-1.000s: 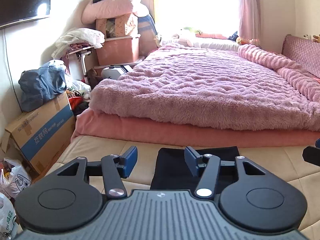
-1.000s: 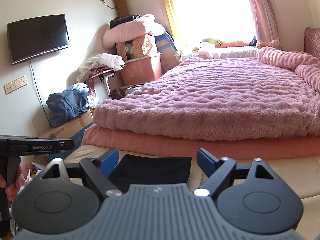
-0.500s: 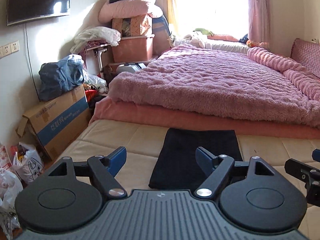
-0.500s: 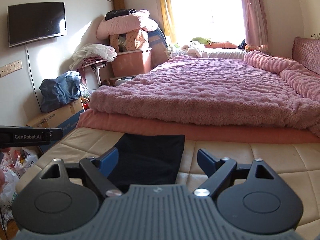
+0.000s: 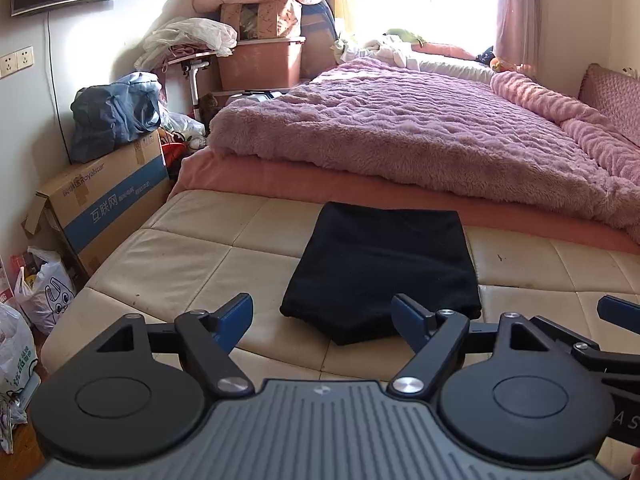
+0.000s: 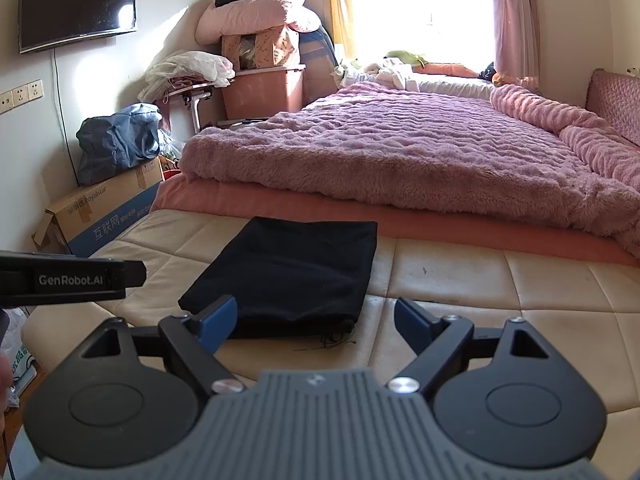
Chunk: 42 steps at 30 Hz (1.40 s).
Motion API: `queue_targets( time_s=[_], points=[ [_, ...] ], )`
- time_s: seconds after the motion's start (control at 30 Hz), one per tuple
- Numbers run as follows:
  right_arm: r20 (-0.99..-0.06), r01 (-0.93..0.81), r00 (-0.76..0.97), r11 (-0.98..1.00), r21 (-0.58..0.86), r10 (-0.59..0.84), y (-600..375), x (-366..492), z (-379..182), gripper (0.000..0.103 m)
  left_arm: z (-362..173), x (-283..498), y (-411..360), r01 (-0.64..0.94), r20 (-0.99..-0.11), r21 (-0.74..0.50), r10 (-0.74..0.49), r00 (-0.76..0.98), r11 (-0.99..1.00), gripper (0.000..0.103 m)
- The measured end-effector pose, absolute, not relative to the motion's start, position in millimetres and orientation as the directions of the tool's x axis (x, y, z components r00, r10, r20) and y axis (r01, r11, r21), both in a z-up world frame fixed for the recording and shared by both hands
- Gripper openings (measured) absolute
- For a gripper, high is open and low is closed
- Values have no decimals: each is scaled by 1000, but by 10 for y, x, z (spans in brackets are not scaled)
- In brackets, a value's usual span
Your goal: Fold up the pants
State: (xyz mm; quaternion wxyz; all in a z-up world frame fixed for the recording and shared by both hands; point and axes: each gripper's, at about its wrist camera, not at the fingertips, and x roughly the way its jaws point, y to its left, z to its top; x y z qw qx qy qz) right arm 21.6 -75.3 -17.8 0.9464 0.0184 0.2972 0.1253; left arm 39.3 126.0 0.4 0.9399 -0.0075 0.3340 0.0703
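On the cream mattress (image 5: 224, 256), black pants (image 5: 380, 264) folded flat into a rectangle, near edge between both grippers. Behind, pink blanket (image 5: 400, 128) on a bed; at left a box (image 5: 108, 196), blue bag (image 5: 112, 116), plastic bags (image 5: 44, 292). Nothing across the pants. Left gripper (image 5: 322, 318) wide apart, empty, just opened wider than a second ago. Right gripper (image 6: 316, 320) spread, empty, as before. More of the pants in view than earlier.
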Motion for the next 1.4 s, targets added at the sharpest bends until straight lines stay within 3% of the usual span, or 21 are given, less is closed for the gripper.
queue_targets(
  time_s=[1.4],
  points=[
    [-569,-240,779,964,116,263,-729,243,-127,82,58,358,1255,-122,-635,24,109,765,992,92]
  ],
)
